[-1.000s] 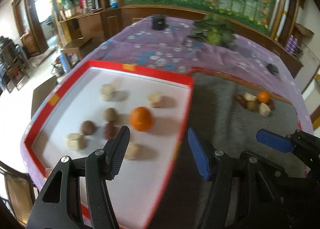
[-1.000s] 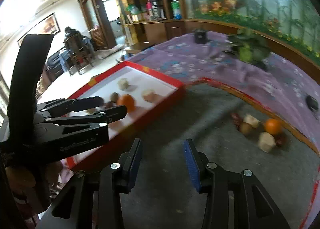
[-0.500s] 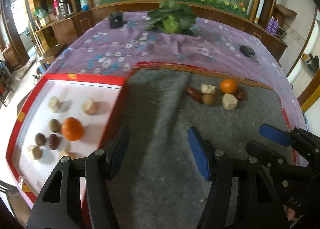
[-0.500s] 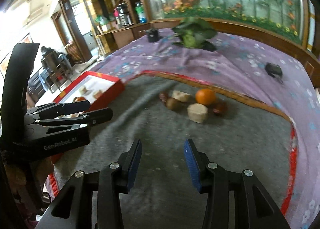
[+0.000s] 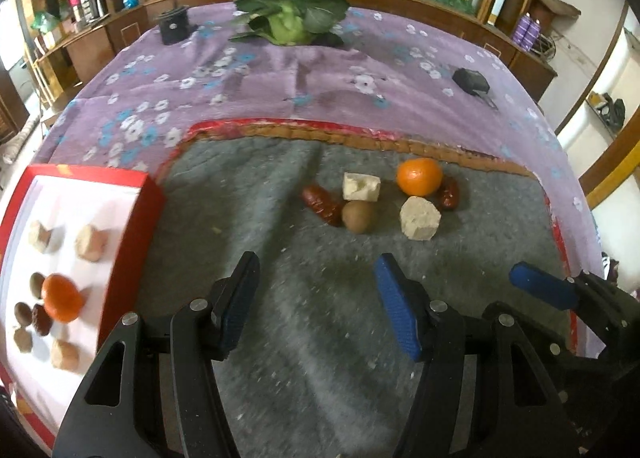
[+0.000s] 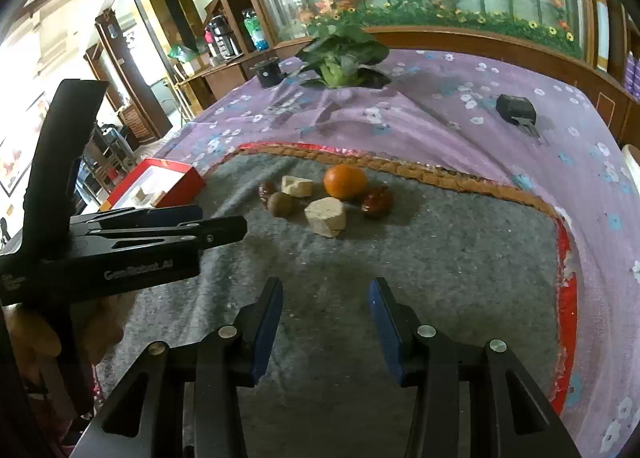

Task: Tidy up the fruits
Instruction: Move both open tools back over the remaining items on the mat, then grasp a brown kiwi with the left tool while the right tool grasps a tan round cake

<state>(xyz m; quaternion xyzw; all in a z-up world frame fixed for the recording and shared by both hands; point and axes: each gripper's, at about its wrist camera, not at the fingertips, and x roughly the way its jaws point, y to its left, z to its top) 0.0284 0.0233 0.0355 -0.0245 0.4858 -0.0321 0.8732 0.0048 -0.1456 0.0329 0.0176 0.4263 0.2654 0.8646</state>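
Note:
A small pile of fruit lies on the grey mat (image 5: 280, 298): an orange (image 5: 419, 177), a brown round fruit (image 5: 358, 216), two pale chunks (image 5: 361, 187) (image 5: 420, 217) and two red dates (image 5: 322, 205) (image 5: 449, 194). My left gripper (image 5: 316, 302) hovers open over the mat, short of the pile, nothing between its fingers. In the right wrist view my right gripper (image 6: 326, 308) is open and empty too, the orange (image 6: 345, 181) and pale chunk (image 6: 326, 216) ahead of it. A red-rimmed white tray (image 5: 148, 194) at left holds an orange (image 5: 62, 298) and several small pieces.
The mat lies on a purple flowered tablecloth (image 5: 240, 78). A leafy green vegetable (image 5: 288, 18), a black cup (image 5: 173, 24) and a dark key fob (image 5: 471, 80) sit farther back. The left gripper's body (image 6: 132, 246) fills the left of the right wrist view. Wooden cabinets ring the table.
Both grippers swung right, away from the tray and toward the fruit pile on the mat. The tray slid to the left edge of both views; the pile now sits ahead of both grippers.

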